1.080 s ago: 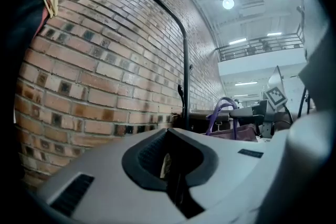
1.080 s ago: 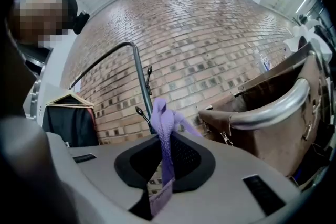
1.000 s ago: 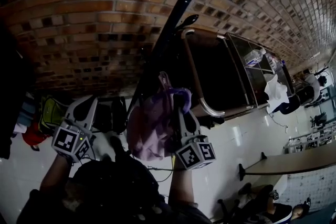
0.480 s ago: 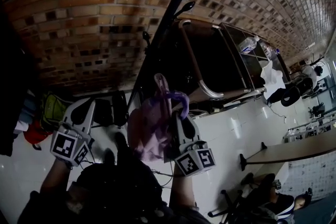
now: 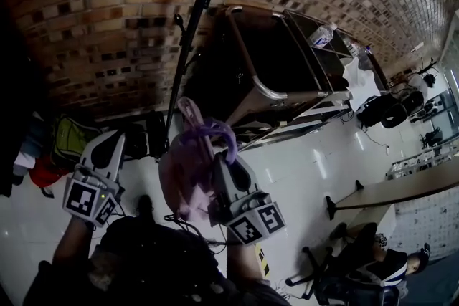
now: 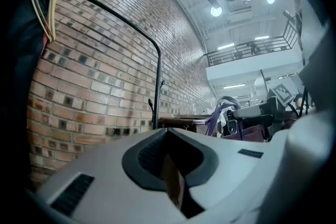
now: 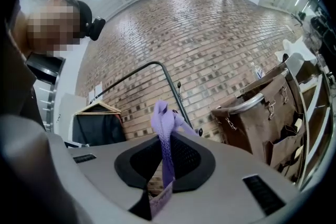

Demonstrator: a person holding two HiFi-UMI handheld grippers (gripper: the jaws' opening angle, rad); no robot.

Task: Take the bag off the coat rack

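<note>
A pink-purple bag (image 5: 183,179) hangs from its purple straps (image 5: 208,132), which my right gripper (image 5: 219,158) is shut on. In the right gripper view one strap (image 7: 165,144) runs up out of the closed jaws of the right gripper (image 7: 160,186). The black coat rack pole (image 5: 188,32) rises behind and above the bag, and its hooks are apart from the straps. My left gripper (image 5: 109,143) is held up to the left of the bag, shut and with nothing in it. From the left gripper (image 6: 170,176) the bag (image 6: 252,131) shows to the right of the rack (image 6: 158,86).
A brick wall (image 5: 93,18) stands behind the rack. A brown cart with a metal rail (image 5: 265,61) is right of the pole, and a bottle (image 5: 323,34) stands on it. A green bag (image 5: 68,143) lies at the wall's foot. A dark garment on a hanger (image 7: 97,126) hangs left.
My right gripper has carried the bag left and down, away from the rack's hooks. The left gripper has stayed beside it, still shut.
</note>
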